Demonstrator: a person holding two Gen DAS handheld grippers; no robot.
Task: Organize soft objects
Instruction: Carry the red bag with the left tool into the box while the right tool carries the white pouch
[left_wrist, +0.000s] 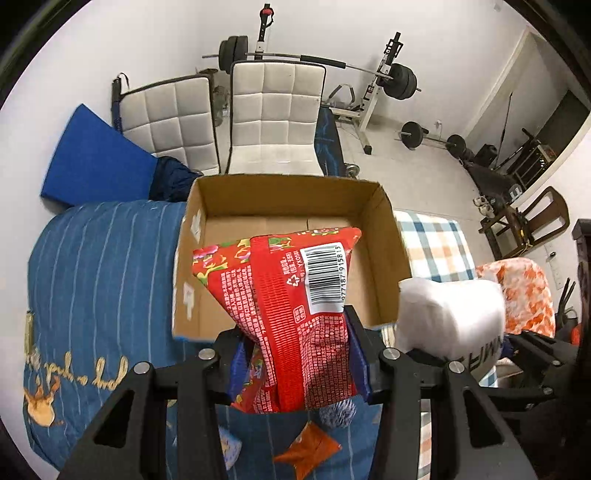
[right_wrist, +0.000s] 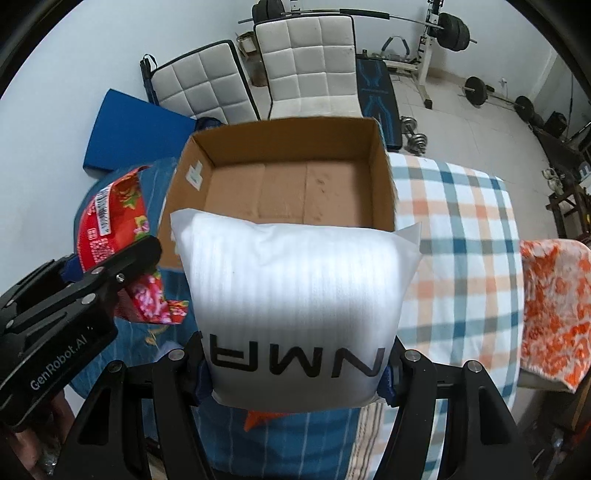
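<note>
Two grippers are each holding a soft thing above the bed, in front of an open cardboard box (right_wrist: 291, 177). The left gripper (left_wrist: 295, 354) is squeezing a red packet (left_wrist: 284, 295) between its fingers, its top leaning over the box's near edge. The right gripper (right_wrist: 295, 369) is clamping a white pillow (right_wrist: 295, 291). Farther right, an orange patterned cloth (right_wrist: 554, 302) is lying on a checked blanket (right_wrist: 461, 221).
</note>
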